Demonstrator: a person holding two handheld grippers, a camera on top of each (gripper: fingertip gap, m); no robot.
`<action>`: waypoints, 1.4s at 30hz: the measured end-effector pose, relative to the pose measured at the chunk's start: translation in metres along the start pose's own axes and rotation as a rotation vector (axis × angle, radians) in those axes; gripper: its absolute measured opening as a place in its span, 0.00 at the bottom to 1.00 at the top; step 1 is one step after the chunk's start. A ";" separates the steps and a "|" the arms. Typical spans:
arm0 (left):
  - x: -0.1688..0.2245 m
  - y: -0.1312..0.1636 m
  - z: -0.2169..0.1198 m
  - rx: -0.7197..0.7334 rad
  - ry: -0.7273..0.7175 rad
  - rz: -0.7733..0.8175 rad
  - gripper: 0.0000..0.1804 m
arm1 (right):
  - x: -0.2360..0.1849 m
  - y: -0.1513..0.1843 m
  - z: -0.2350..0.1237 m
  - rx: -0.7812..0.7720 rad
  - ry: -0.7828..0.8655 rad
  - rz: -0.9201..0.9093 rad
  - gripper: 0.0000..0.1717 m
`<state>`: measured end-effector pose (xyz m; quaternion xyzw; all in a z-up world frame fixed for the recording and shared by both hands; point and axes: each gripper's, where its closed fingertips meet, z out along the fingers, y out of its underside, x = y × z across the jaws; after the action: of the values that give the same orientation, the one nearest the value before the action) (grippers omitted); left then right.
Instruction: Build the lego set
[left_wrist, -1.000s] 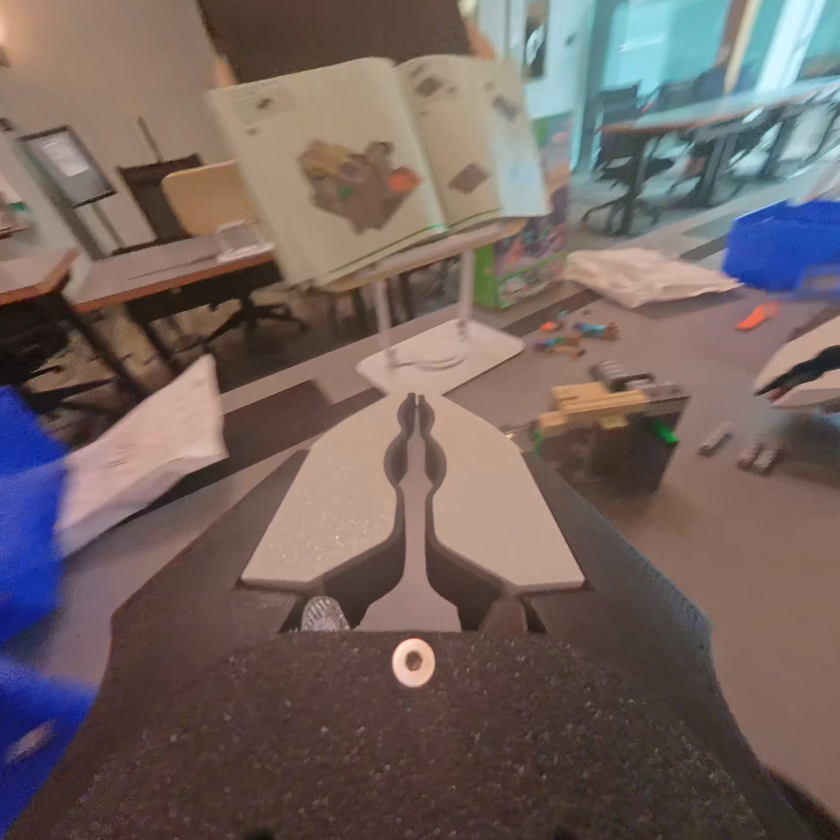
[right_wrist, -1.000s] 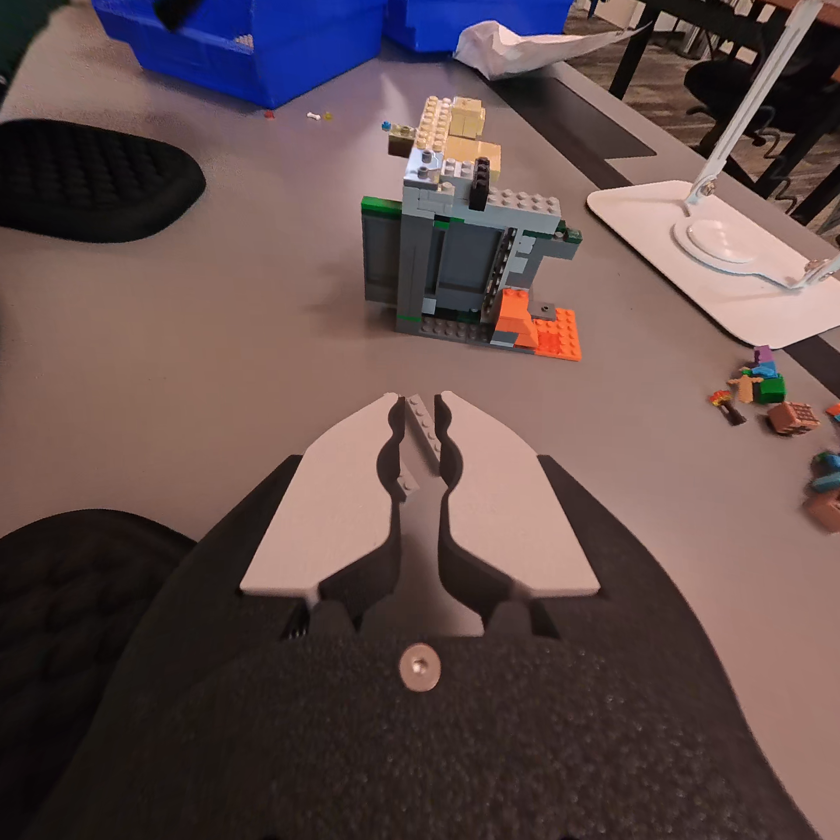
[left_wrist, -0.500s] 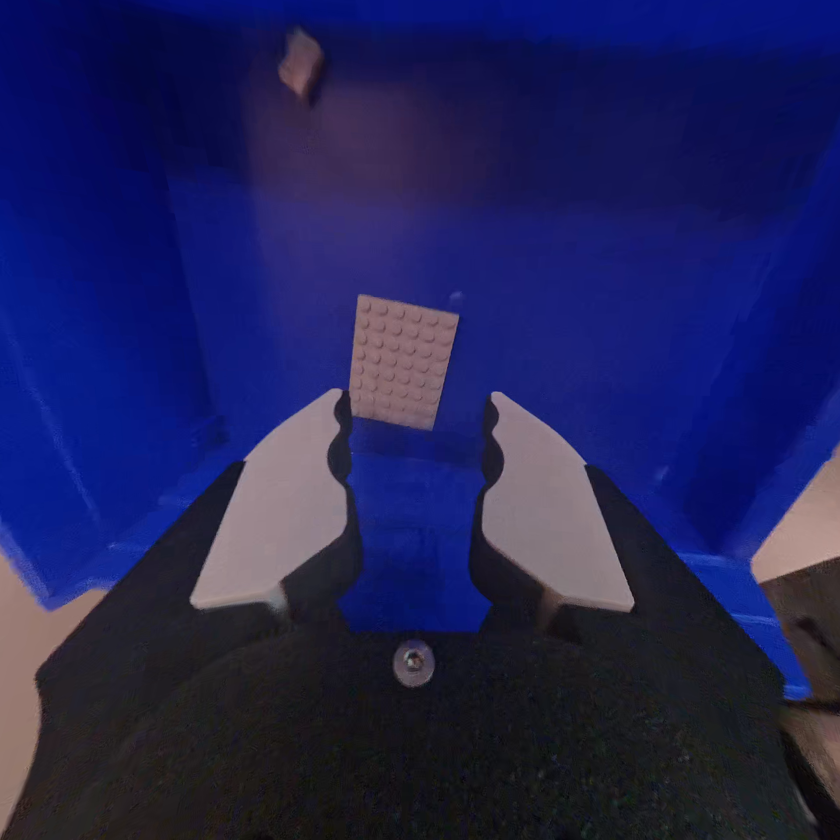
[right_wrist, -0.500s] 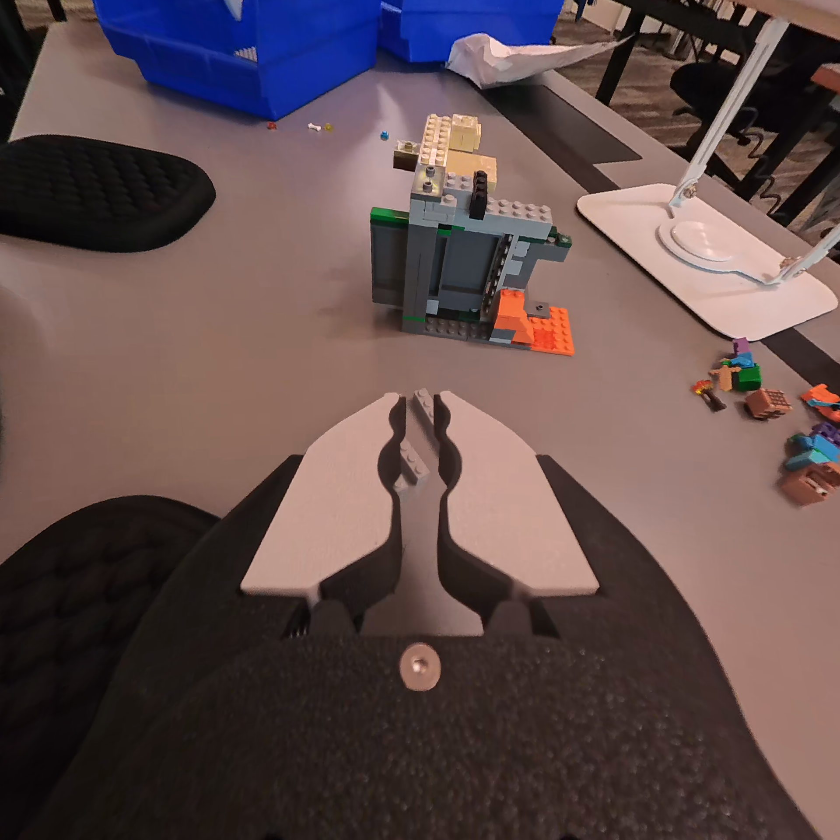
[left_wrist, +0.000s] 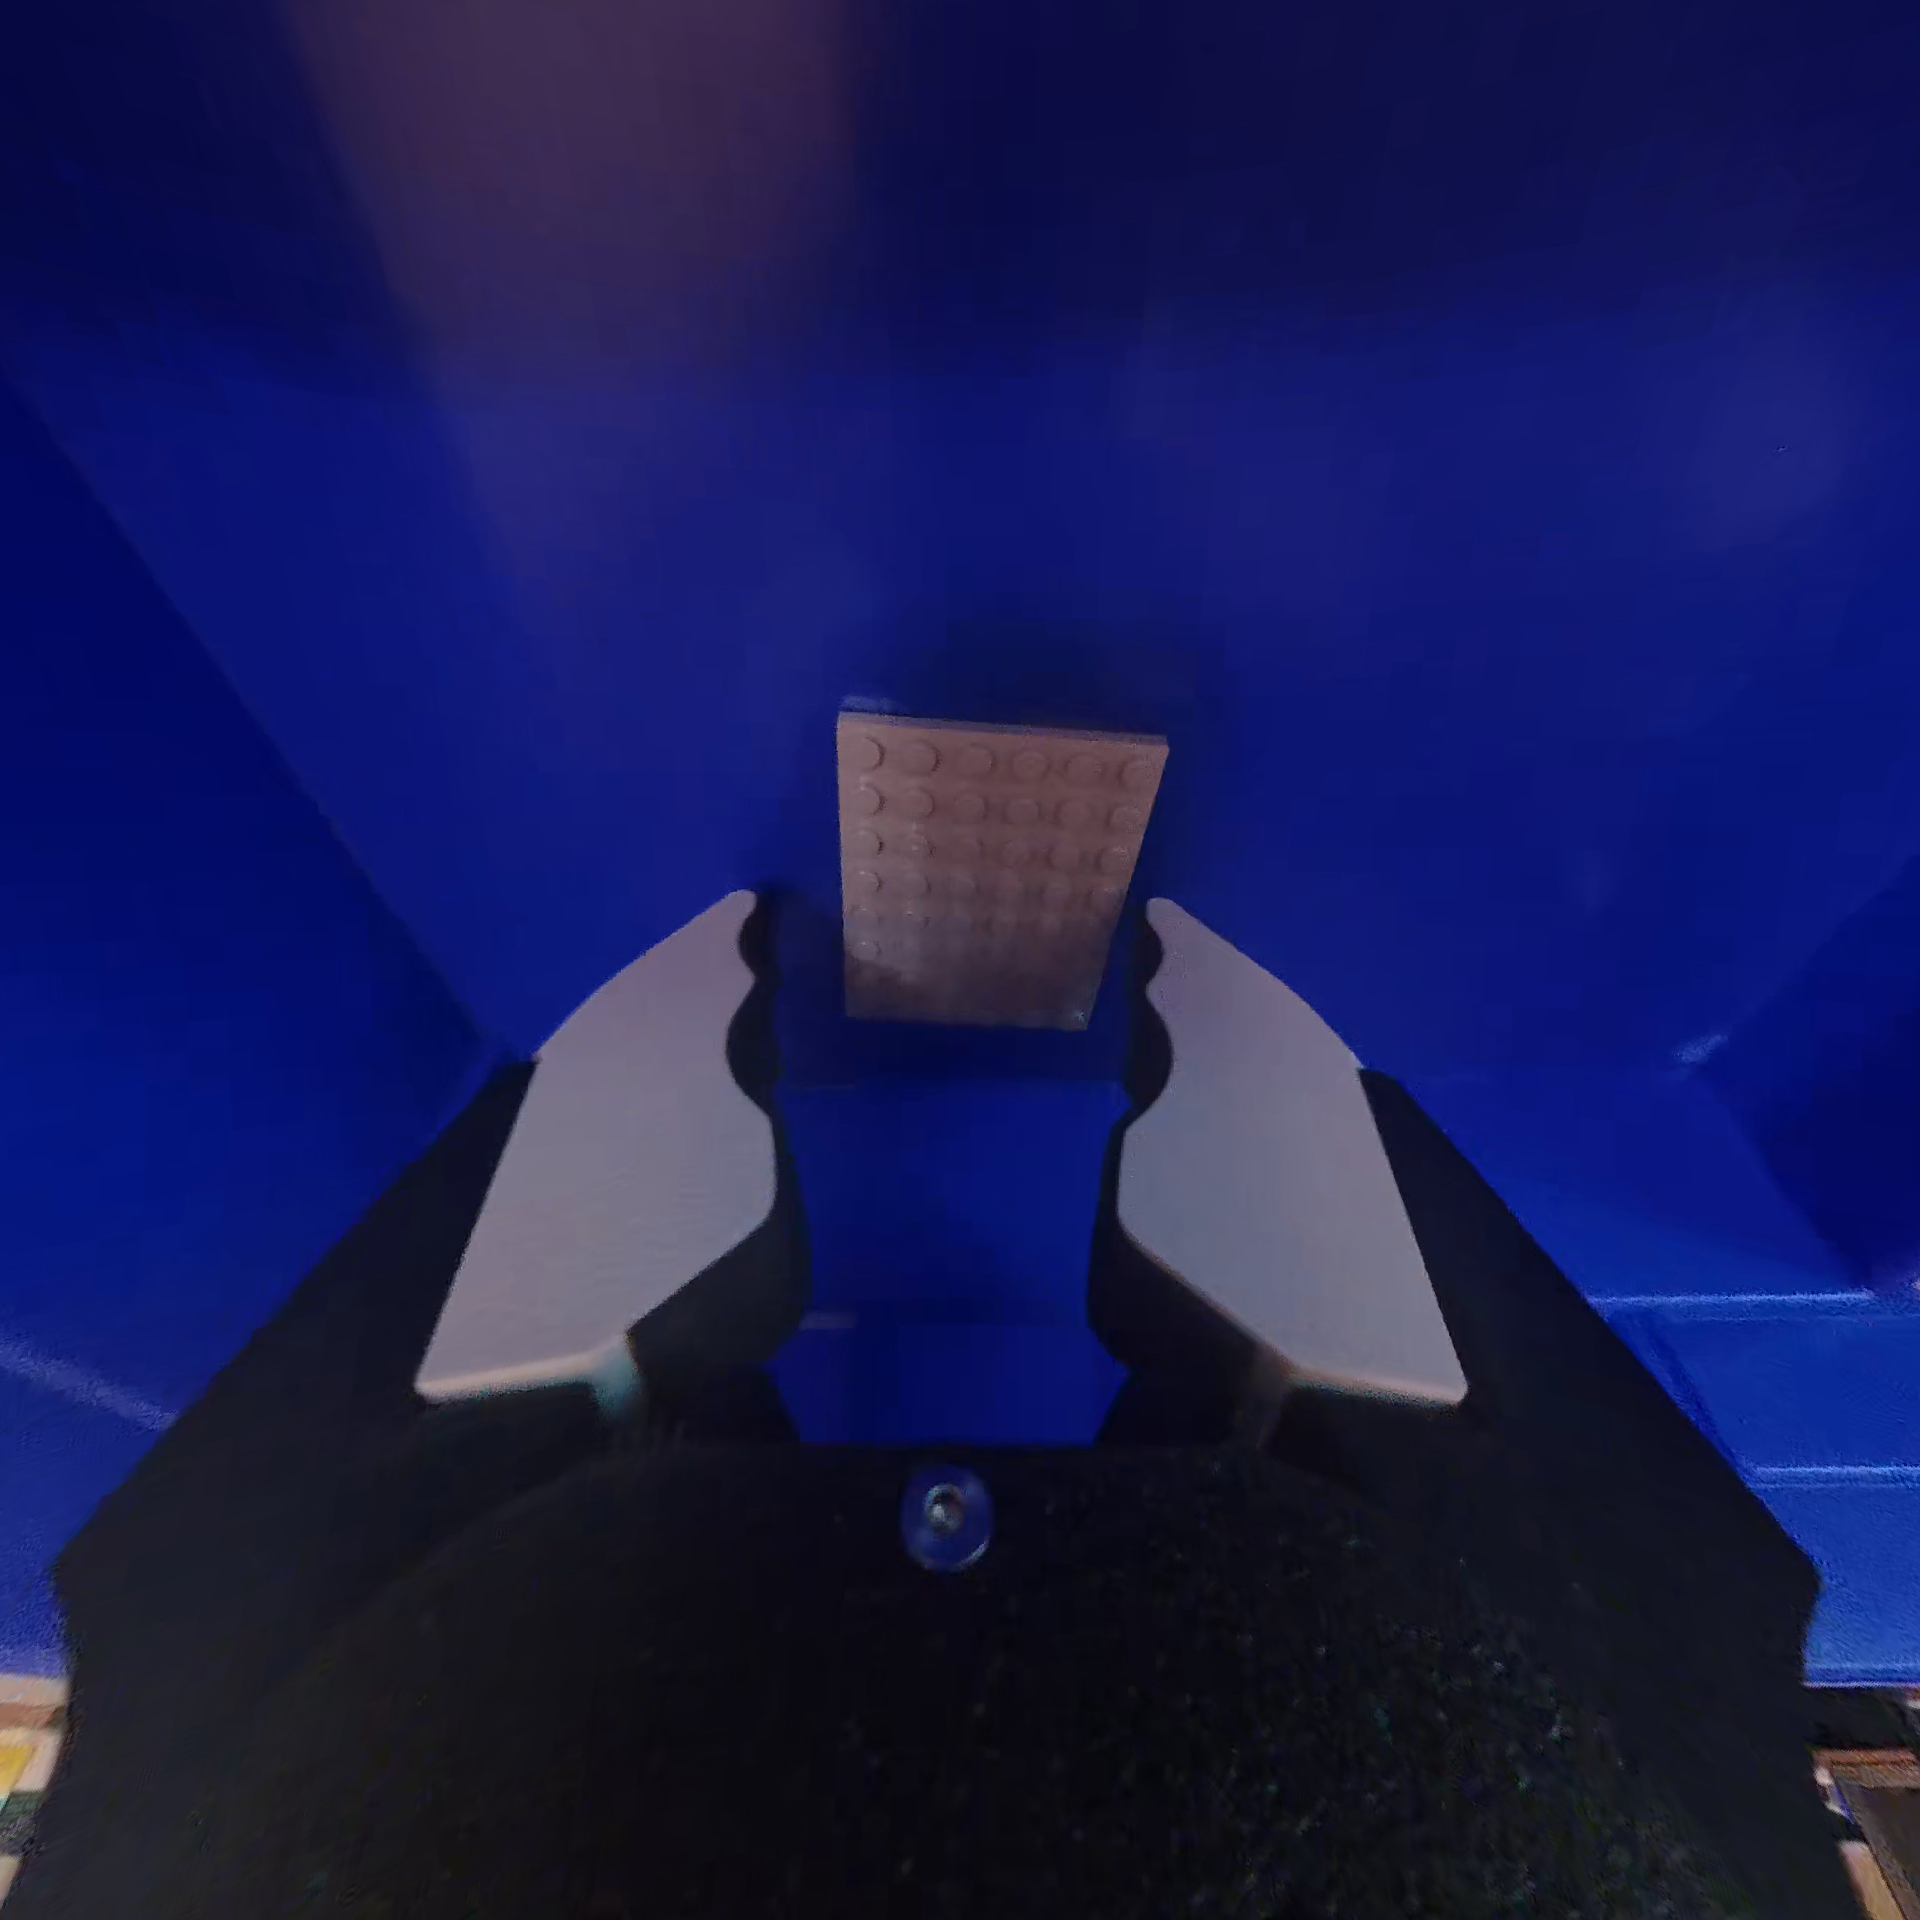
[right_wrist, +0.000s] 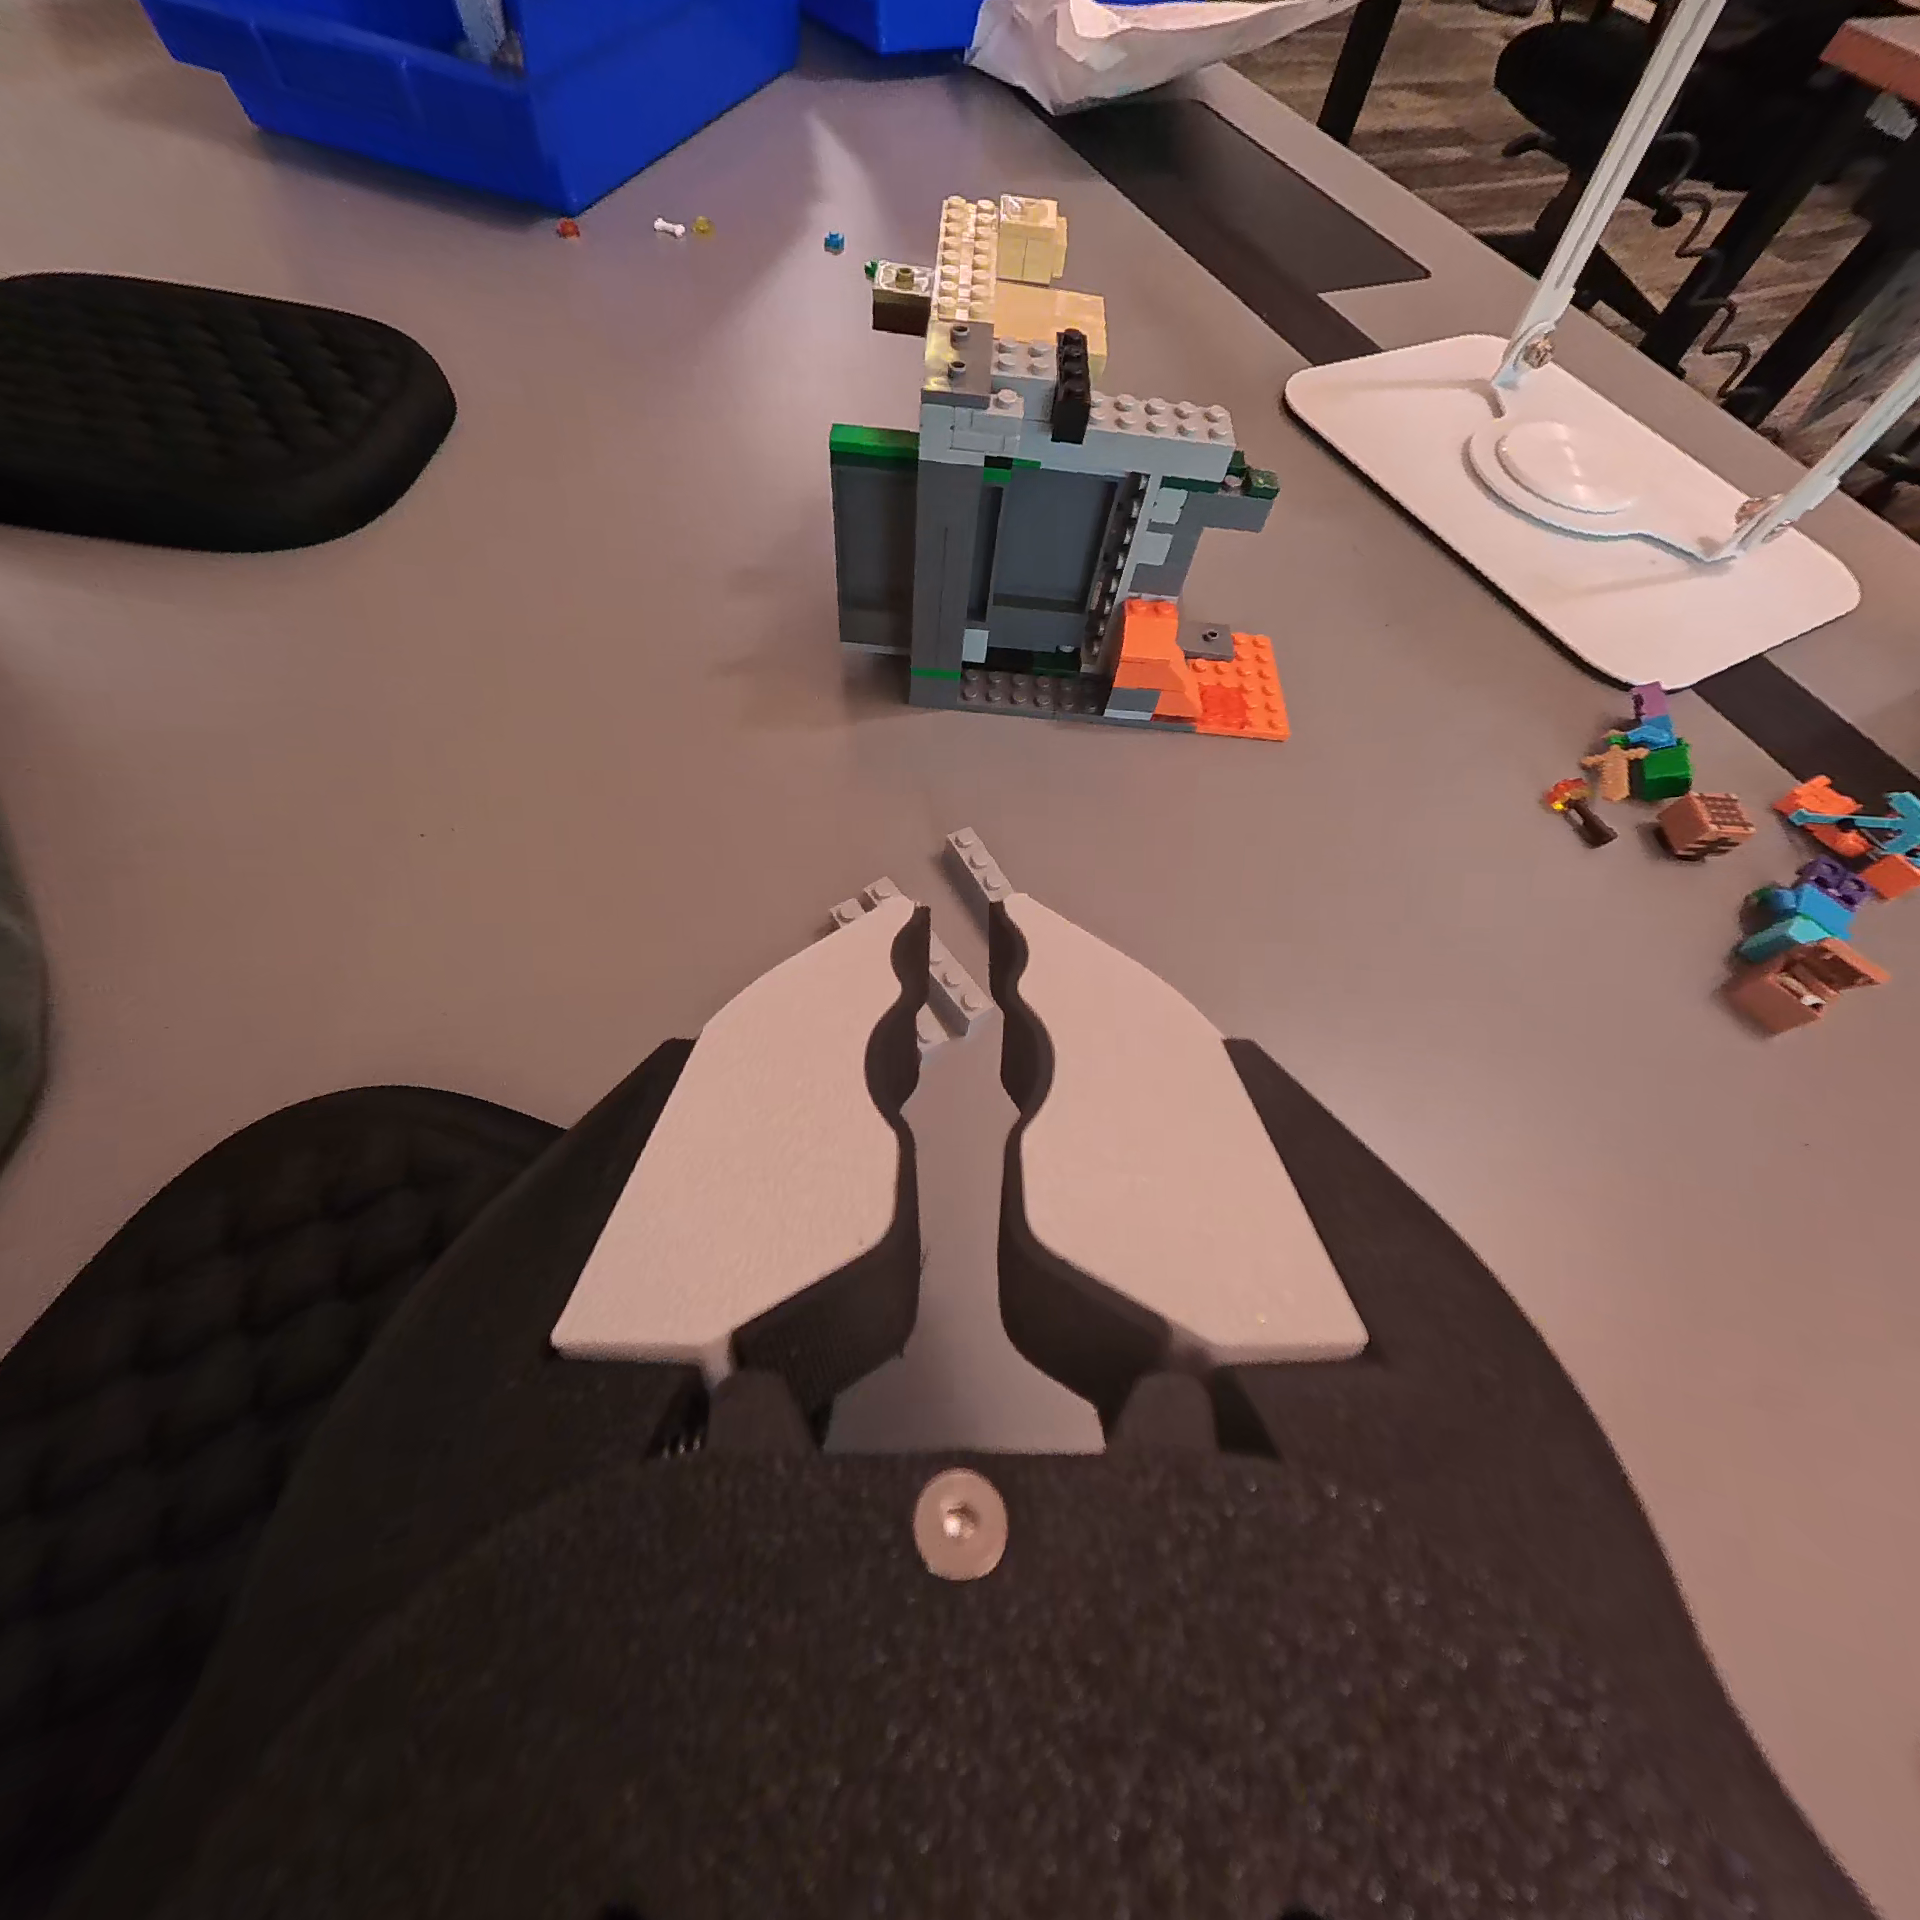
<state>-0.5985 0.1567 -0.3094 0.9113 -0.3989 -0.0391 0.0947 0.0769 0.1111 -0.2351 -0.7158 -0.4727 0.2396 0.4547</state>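
Lying between open left tongs (left_wrist: 948, 914), untouched: studded plate (left_wrist: 992, 873).

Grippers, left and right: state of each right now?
Left gripper: open, inside blue bin, grey studded plate untouched between fingertips.
Right gripper: narrow gap over grey bricks; grasp unclear.

An office or meeting room: a long grey counter (right_wrist: 520, 727), black office chairs (right_wrist: 1579, 94) and carpet at the upper right of the frame, blue storage bins (right_wrist: 499, 114) at the upper left.
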 end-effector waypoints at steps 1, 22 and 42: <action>-0.001 0.000 -0.001 0.006 0.000 0.002 0.31 | -0.001 0.000 0.000 -0.002 0.001 -0.002 0.06; 0.168 -0.121 -0.190 0.455 -0.221 0.437 0.27 | -0.037 -0.059 0.032 0.028 -0.128 -0.162 0.10; 0.268 -0.275 -0.056 0.240 -0.039 0.801 0.27 | -0.080 -0.072 0.048 0.007 -0.166 -0.211 0.14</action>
<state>-0.2103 0.1502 -0.3091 0.6877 -0.7253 0.0304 -0.0120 -0.0279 0.0694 -0.2015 -0.6382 -0.5807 0.2504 0.4391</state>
